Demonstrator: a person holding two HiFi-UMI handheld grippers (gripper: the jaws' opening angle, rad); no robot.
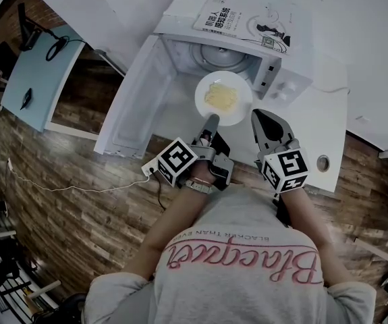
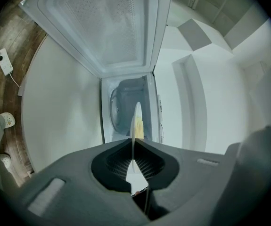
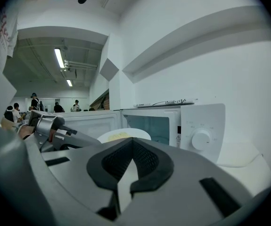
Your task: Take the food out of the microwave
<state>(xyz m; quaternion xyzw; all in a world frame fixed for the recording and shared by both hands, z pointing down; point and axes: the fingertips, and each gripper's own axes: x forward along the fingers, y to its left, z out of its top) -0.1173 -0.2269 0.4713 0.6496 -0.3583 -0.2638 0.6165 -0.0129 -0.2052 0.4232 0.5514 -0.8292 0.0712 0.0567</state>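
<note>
Your left gripper [image 1: 212,119] pinches the round white plate [image 1: 239,111] of yellow food [image 1: 220,97], perhaps noodles, by its rim, level so nothing slides, just outside the white microwave's [image 1: 283,81] mouth; your right gripper [image 1: 259,115] hangs closed, empty.

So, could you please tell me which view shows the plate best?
The head view: it looks down on the whole round plate and its yellow food, in front of the microwave. The left gripper view shows it edge-on, clamped by the left gripper; the right gripper view shows only part of it above the jaws.
</note>
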